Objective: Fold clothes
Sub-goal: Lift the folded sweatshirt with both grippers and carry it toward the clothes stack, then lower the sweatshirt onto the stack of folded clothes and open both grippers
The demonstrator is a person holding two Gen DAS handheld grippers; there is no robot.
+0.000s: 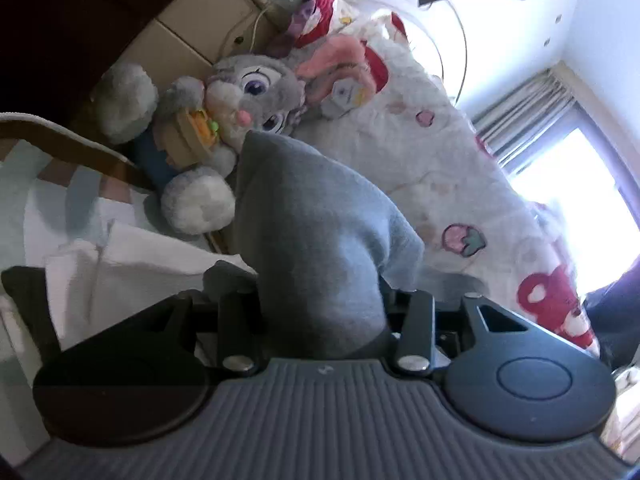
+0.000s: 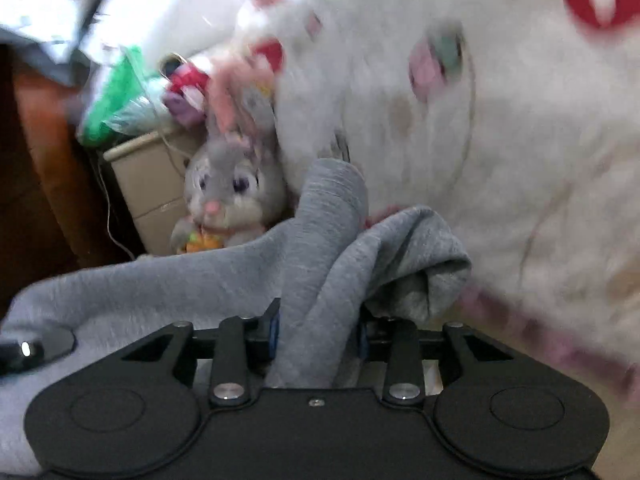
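A grey knit garment point(image 1: 316, 236) bulges up between the jaws of my left gripper point(image 1: 320, 312), which is shut on it and holds it lifted over the bed. In the right wrist view the same grey garment point(image 2: 320, 264) runs through my right gripper point(image 2: 318, 332), which is shut on a bunched fold. Cloth spreads left over the gripper body and a loose fold point(image 2: 420, 268) hangs to the right. The fingertips of both grippers are hidden by cloth.
A grey plush rabbit point(image 1: 240, 100) lies ahead of the garment, also in the right wrist view point(image 2: 232, 196). A white fleece blanket point(image 1: 440, 140) with red and pink prints fills the right. A beige bedside cabinet point(image 2: 148, 184) stands at the left. White bedding point(image 1: 120, 256) lies at the lower left.
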